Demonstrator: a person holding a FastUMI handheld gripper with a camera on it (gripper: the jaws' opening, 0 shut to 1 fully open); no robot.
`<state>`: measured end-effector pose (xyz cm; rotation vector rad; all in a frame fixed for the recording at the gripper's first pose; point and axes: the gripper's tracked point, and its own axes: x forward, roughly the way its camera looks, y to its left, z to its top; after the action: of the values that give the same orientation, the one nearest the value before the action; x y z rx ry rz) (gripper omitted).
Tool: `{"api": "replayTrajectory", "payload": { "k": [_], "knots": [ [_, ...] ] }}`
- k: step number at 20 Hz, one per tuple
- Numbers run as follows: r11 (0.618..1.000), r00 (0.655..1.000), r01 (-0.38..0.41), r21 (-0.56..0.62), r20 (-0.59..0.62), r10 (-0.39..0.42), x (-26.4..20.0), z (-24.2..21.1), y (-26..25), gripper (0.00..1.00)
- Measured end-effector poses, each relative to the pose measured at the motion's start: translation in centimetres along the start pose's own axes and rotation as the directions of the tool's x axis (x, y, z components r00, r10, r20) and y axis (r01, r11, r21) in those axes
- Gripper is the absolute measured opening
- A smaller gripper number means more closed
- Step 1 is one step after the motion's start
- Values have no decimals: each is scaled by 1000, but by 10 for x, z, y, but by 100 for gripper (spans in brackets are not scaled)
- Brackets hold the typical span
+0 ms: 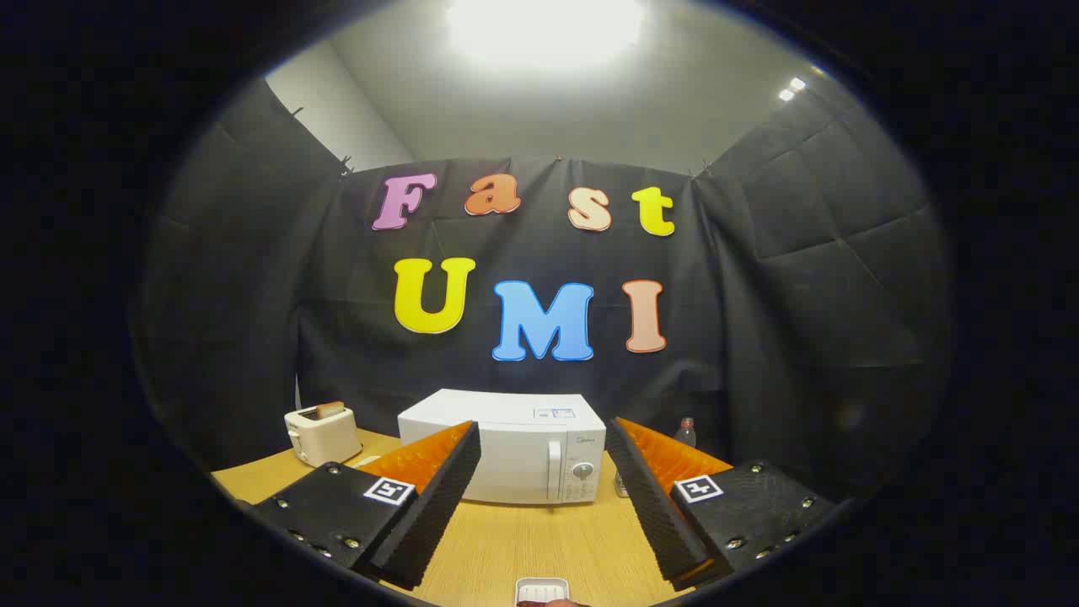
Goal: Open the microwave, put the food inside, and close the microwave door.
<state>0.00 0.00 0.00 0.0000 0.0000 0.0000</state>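
My tool [544, 497] hangs with its 2 fingers wide apart, gripping nothing; the closed white boxy microwave [506, 447] sits beyond them on the wooden counter [539, 539].

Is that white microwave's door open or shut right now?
Shut. The microwave door sits flush with its front, handle beside the dials. The gripper is open, well short of it.

White microwave [514, 451] upright on wooden table, door shut; white food tray [541, 588] lies near, well before it.
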Motion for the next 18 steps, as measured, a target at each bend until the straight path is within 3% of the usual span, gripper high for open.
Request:
{"api": "replayTrajectory", "payload": {
  "k": [18],
  "knots": [
    [998,1000,-23,52,-4,24,7,-1,15,96]
  ]
}}
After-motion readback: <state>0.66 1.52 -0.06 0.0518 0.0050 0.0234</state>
